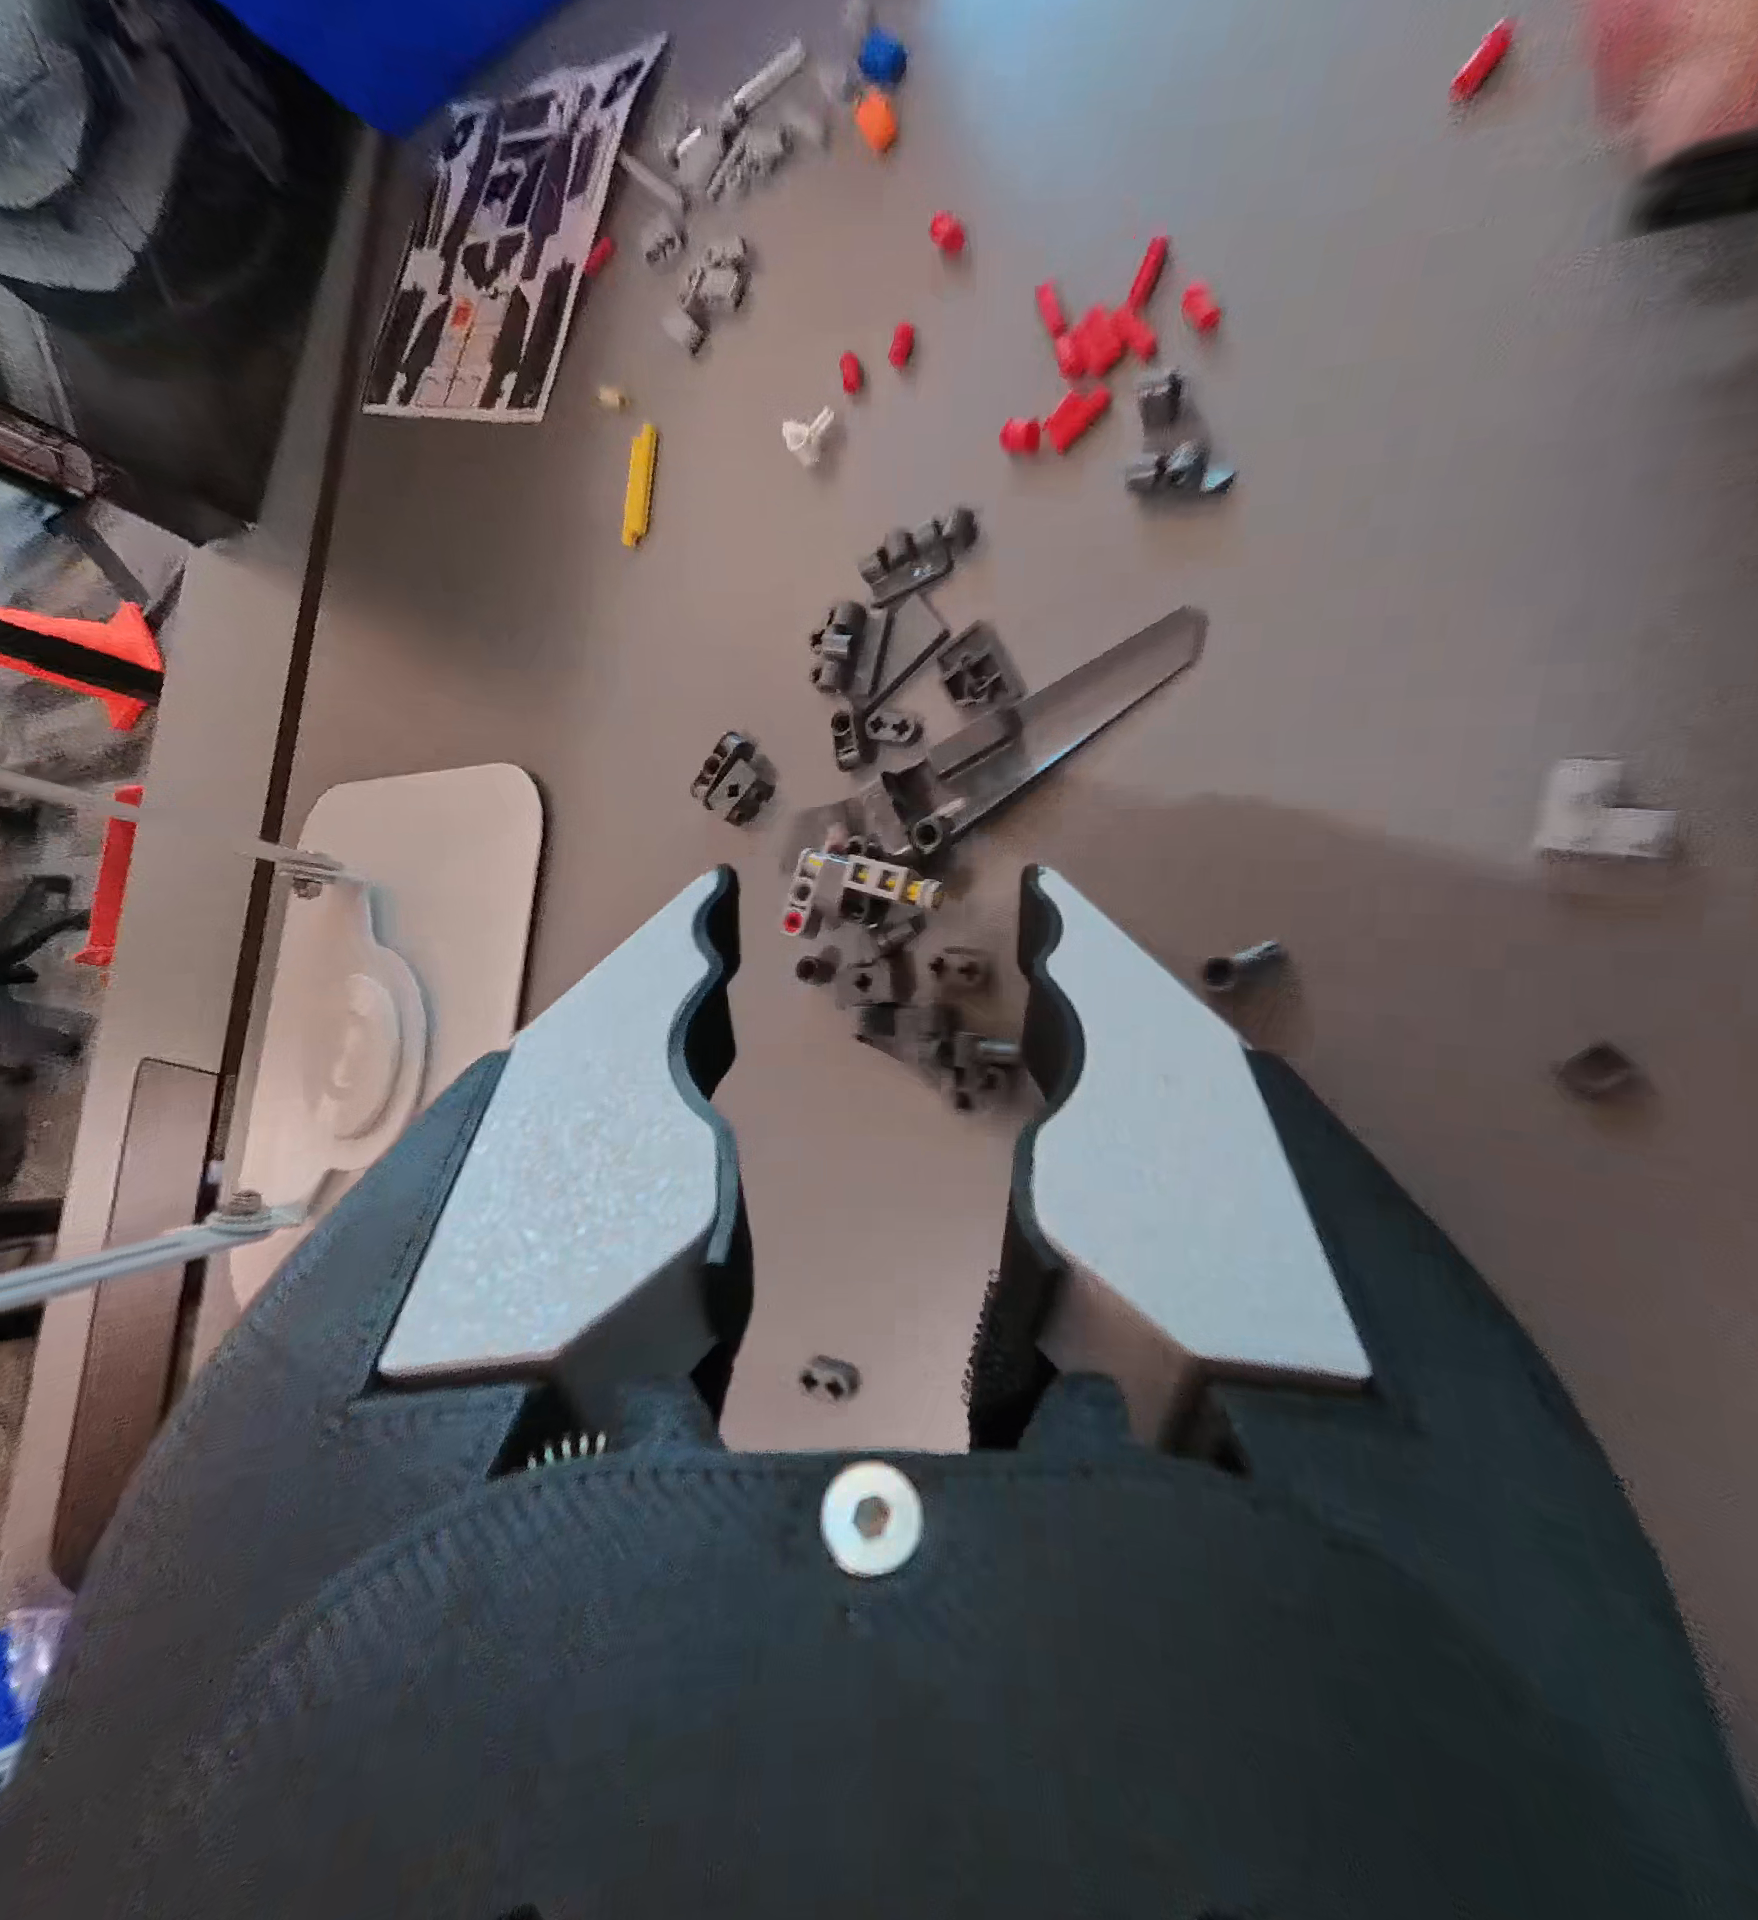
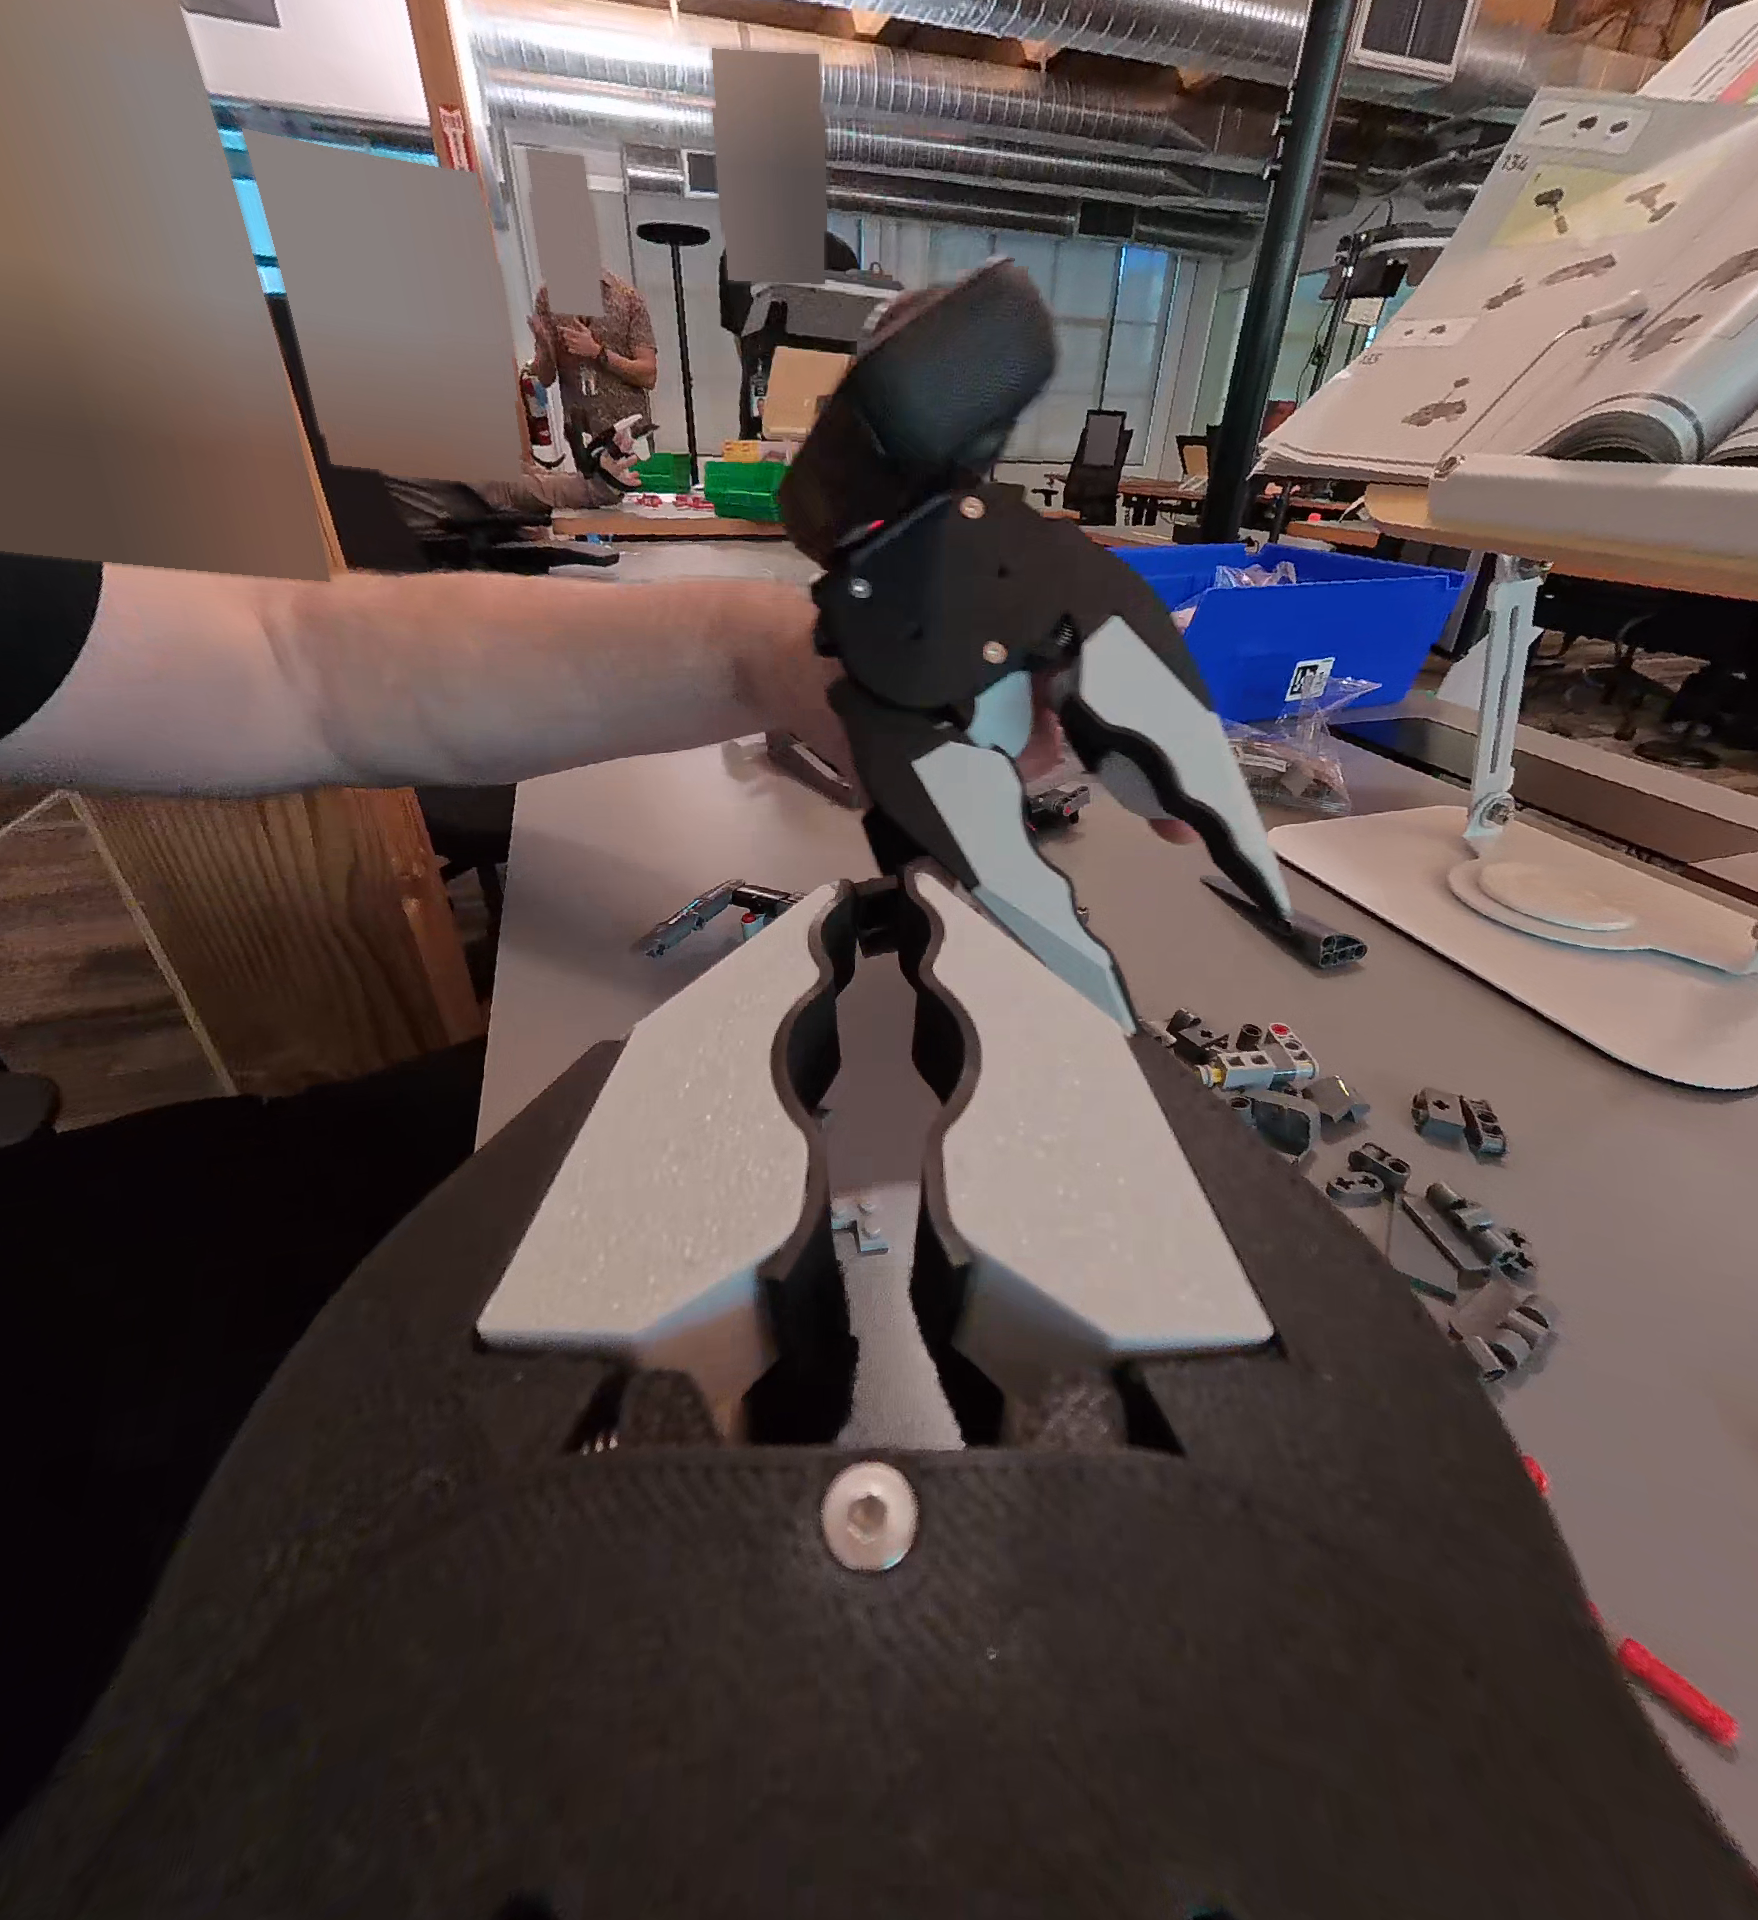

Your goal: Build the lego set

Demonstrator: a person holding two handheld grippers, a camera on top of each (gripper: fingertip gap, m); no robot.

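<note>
Left wrist view only: red bricks scattered beyond dark brick pile, one yellow beam to pile's left, left gripper spread wide, bare, above pile's near edge.

Right wrist view only: right gripper narrowed, pinching small black brick at tips; open booklet on stand beyond pile; blue bin behind.
</note>
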